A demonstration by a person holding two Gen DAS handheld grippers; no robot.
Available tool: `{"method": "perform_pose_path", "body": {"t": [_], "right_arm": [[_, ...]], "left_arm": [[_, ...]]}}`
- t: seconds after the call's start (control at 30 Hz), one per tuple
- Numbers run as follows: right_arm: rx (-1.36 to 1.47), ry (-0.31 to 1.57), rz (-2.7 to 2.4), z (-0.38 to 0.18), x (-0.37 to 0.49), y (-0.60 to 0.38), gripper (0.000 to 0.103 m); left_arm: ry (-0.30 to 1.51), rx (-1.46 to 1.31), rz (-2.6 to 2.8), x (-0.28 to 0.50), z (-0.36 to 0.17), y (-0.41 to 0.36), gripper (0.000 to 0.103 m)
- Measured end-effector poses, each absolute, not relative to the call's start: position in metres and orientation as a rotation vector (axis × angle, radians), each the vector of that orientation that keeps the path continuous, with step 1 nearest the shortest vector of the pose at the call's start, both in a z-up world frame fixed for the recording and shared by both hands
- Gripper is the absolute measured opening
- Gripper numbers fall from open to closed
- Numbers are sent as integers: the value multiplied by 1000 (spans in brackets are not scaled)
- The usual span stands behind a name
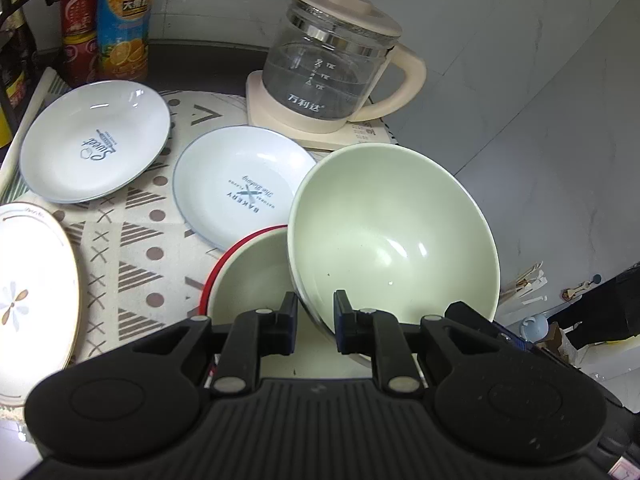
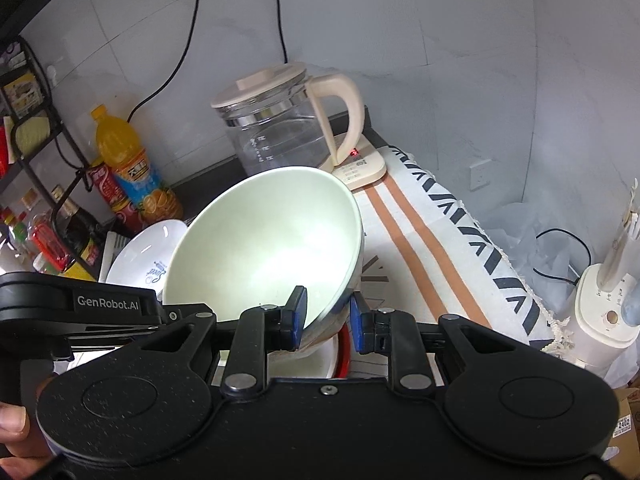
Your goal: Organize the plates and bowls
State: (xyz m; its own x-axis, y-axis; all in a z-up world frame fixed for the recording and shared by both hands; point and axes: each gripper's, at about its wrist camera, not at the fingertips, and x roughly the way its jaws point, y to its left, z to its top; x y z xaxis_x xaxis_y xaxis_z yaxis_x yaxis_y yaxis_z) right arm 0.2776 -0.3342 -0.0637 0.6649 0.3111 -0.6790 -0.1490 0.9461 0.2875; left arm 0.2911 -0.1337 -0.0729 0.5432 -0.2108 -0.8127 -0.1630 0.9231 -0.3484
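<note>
A large pale green bowl is tilted and held off the mat; it also shows in the right wrist view. My left gripper straddles its near rim, one finger on each side. My right gripper straddles the rim on the other side. Under the bowl sits a red-rimmed bowl with a pale green inside. Two blue-rimmed white plates lie on the patterned mat, one at the left and one in the middle. A gold-rimmed flower plate lies at the far left.
A glass kettle on a cream base stands at the back by the wall. An orange juice bottle and red cans stand at the back left beside a black rack. The mat's right edge drops off.
</note>
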Motion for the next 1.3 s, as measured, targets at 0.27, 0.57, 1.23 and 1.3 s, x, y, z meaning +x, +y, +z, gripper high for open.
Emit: {"method": "perform_pose_path", "body": {"t": [0.27, 0.57, 1.23, 1.3], "right_arm": [[162, 811, 289, -63, 268, -323, 23], [133, 836, 312, -68, 257, -317, 23], [136, 924, 325, -89, 262, -310, 23], [133, 922, 324, -88, 263, -309, 23]], "left_arm": [[1022, -412, -11, 277, -77, -127, 16], [1064, -424, 0, 264, -89, -122, 17], [1136, -417, 46, 267, -99, -116, 20], [1128, -414, 48, 267, -96, -115, 25]]}}
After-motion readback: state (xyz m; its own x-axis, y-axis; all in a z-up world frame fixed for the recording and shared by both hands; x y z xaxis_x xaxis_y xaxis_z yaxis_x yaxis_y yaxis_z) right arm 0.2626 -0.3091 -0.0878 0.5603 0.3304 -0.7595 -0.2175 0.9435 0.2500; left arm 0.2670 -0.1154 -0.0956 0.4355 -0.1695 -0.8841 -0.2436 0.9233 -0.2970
